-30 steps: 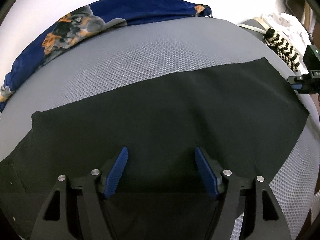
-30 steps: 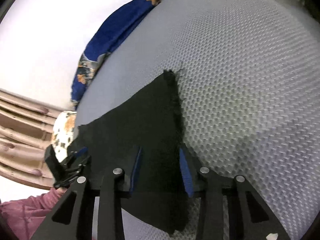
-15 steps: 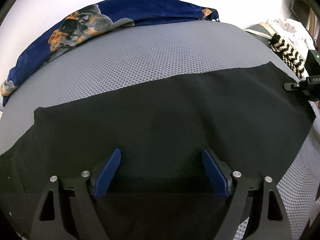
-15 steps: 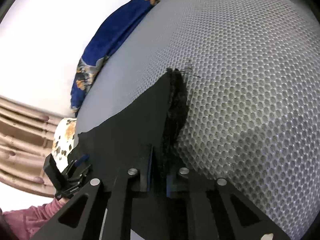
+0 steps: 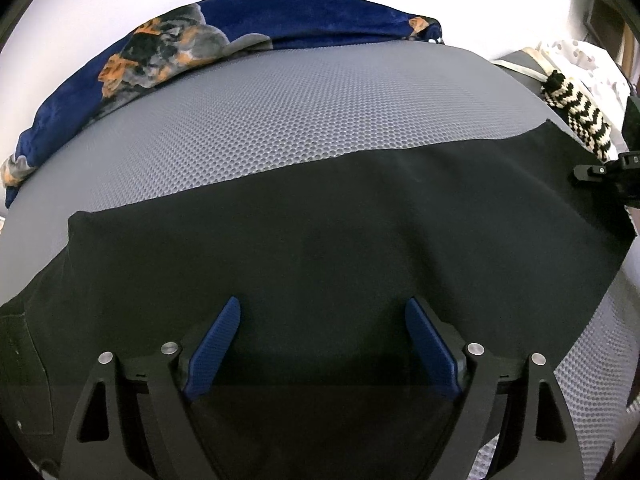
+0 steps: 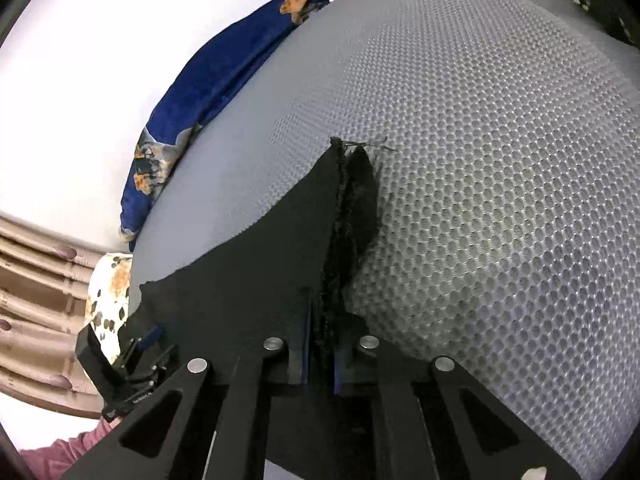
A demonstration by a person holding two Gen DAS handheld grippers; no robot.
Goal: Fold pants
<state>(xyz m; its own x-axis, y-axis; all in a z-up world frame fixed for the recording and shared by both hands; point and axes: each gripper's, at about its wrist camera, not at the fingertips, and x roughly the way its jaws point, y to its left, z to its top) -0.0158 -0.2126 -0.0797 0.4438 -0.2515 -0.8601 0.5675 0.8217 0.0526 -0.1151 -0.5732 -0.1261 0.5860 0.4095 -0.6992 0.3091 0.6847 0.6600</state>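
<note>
Pants (image 5: 340,232) of black fabric lie spread flat across a grey honeycomb-mesh surface (image 5: 312,120), reaching from the left edge of the left wrist view to its far right. Above them the left gripper (image 5: 323,344) hovers with its blue pads spread wide, its jaws having just been opening, and only flat cloth shows beneath the gap. At the frayed end of the pants (image 6: 352,208), the right gripper (image 6: 322,354) has its pads pressed together on a bunched fold of the black cloth, which rises off the mesh there. A blue patterned blanket (image 5: 224,36) lies along the far edge of the surface, and a black-and-white zigzag knit item (image 5: 580,116) sits near the right corner.
</note>
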